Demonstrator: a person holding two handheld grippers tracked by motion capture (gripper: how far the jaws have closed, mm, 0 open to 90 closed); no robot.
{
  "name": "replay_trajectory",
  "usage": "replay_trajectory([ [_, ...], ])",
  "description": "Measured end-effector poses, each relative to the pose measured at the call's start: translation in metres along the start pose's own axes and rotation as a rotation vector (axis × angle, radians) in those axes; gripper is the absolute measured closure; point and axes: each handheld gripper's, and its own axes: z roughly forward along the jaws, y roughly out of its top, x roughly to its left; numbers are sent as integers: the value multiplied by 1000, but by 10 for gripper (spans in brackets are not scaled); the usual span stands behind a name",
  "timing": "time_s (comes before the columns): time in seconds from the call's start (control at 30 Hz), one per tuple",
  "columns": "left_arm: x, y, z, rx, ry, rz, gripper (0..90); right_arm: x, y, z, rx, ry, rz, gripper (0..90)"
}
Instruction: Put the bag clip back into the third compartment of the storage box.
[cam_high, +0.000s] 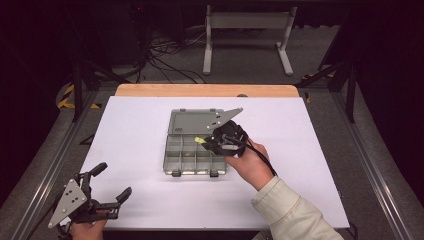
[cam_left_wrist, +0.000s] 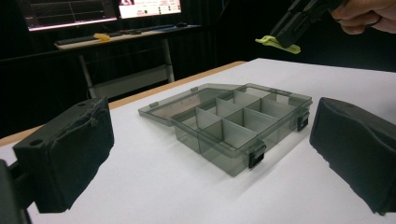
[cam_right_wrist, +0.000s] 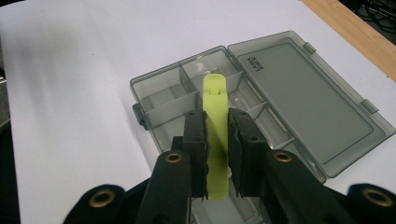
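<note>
- Right claw (cam_high: 207, 141) is clamped on a yellow-green clip (cam_right_wrist: 216, 135); both black jaws press its sides, and its rounded end sticks out past the jaw tips.
- High view: clip tip (cam_high: 199, 140) sits just left of the right claw, above the right-hand part of the organizer box (cam_high: 181, 156).
- Left gripper view: clip (cam_left_wrist: 275, 43) is held up in the air, well above the tabletop (cam_left_wrist: 154, 186), not touching the box.
- Organizer box is smoky grey, see-through, open; its lid (cam_right_wrist: 299, 88) lies flat on the tabletop, hinged on the far side from the person.
- Box inside is split by dividers (cam_left_wrist: 219, 122) into several compartments; two black latches (cam_left_wrist: 256, 154) on the near wall.
- Right gripper view: clip hangs over the middle compartments; cannot tell which exact one.
- Left claw (cam_high: 111, 181) is spread wide, holding nothing, near the tabletop's front left corner, well apart from the box.
- Left gripper view: its two padded jaws stand far apart, framing the box.
- Person's right hand (cam_high: 250, 162) grips the right claw's body; pale sleeve (cam_high: 290, 210) comes in from the bottom.
</note>
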Motion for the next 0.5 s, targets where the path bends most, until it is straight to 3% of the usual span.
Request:
replay_trajectory([
  [0.5,0,0,0,-1,-2,-4,4,-22,9,23,8,-22,18,785],
])
